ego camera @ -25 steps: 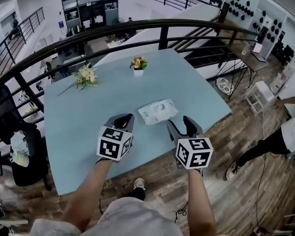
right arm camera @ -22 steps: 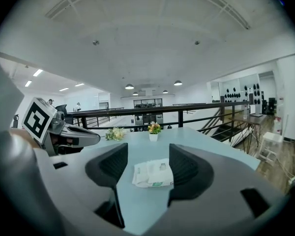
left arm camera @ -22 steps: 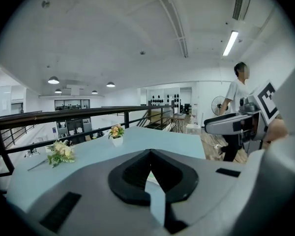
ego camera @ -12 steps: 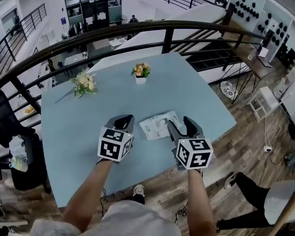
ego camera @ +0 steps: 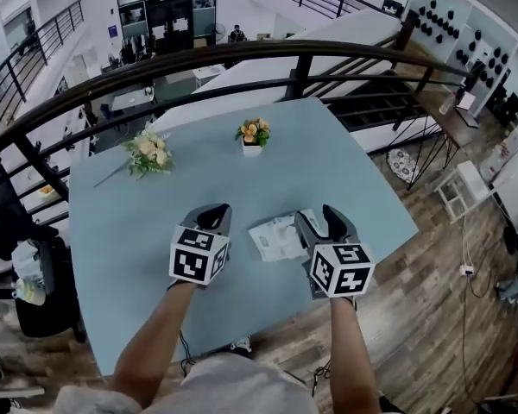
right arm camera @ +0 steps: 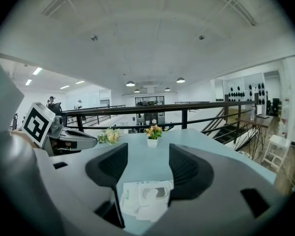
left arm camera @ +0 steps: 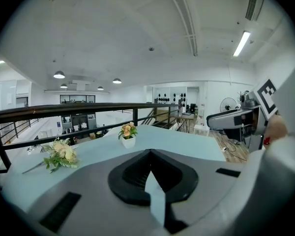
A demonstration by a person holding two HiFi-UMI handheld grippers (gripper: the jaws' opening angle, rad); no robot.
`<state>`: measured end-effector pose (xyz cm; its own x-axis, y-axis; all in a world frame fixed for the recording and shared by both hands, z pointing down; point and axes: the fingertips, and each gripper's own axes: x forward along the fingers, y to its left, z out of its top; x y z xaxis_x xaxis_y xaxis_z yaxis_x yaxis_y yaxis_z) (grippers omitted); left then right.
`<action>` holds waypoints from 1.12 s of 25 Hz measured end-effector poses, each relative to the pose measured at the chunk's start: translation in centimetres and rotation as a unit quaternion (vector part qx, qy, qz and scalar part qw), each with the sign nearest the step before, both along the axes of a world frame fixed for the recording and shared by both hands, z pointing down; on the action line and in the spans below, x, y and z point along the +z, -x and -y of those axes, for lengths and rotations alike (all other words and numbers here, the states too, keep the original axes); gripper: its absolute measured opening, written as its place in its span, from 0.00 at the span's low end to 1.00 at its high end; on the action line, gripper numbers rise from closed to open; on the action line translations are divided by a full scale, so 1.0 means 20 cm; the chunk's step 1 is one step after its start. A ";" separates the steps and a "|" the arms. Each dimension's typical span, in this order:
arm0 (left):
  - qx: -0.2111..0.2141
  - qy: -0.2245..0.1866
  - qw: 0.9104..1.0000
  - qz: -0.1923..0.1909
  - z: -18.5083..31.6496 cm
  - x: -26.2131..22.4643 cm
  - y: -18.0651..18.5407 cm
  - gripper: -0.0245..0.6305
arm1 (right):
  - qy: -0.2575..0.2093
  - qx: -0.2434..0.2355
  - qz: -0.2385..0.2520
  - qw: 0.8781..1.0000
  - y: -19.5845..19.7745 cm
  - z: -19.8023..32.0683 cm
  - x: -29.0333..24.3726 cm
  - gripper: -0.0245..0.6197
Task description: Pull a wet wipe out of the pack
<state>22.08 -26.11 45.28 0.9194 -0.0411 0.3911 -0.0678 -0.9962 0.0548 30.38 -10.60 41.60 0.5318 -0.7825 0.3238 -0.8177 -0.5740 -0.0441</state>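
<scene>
The white wet wipe pack [ego camera: 279, 236] lies flat on the light blue table [ego camera: 155, 231], near its front edge. My right gripper [ego camera: 319, 216] is open just right of the pack and held a little above the table. In the right gripper view, the pack [right arm camera: 145, 196] shows low between the spread jaws of the right gripper [right arm camera: 148, 167], its flap side up. My left gripper [ego camera: 214, 210] hovers left of the pack, apart from it. The left gripper [left arm camera: 148, 154] is shut with nothing in it, its jaws meeting at the tip. The pack is hidden in that view.
A small white pot of orange flowers [ego camera: 253, 135] stands at the table's far middle. A pale bouquet [ego camera: 147, 152] lies at the far left. A dark railing [ego camera: 242, 59] curves behind the table. To the right, the table edge drops to a wooden floor [ego camera: 449, 283].
The pack now lies closer in, between the two grippers, where before it lay ahead of them. The person on the floor at the right is out of view. Both jaws stand as before.
</scene>
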 end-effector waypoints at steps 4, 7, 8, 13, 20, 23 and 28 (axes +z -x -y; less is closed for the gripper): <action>-0.003 0.003 1.000 0.000 0.04 0.02 -0.02 0.03 | 0.004 -0.007 0.003 1.000 -0.03 0.06 0.03 0.42; -0.009 0.004 1.000 0.000 0.07 0.03 -0.02 0.03 | 0.006 -0.014 0.003 1.000 -0.05 0.11 0.04 0.42; -0.012 0.003 1.000 0.000 0.09 0.04 -0.02 0.03 | 0.006 -0.016 0.002 1.000 -0.05 0.12 0.04 0.42; -0.022 0.000 1.000 -0.001 0.13 0.05 -0.04 0.03 | 0.003 -0.024 0.001 1.000 -0.08 0.16 0.07 0.42; -0.040 -0.015 0.999 0.000 0.12 0.06 -0.06 0.03 | -0.003 -0.046 0.009 0.999 -0.14 0.18 0.13 0.42; -0.055 -0.016 0.998 0.004 0.11 0.06 -0.06 0.03 | -0.001 -0.065 0.013 0.998 -0.15 0.19 0.15 0.42; -0.084 -0.024 0.996 0.007 0.08 0.04 -0.07 0.03 | -0.004 -0.098 0.016 0.995 -0.20 0.20 0.14 0.42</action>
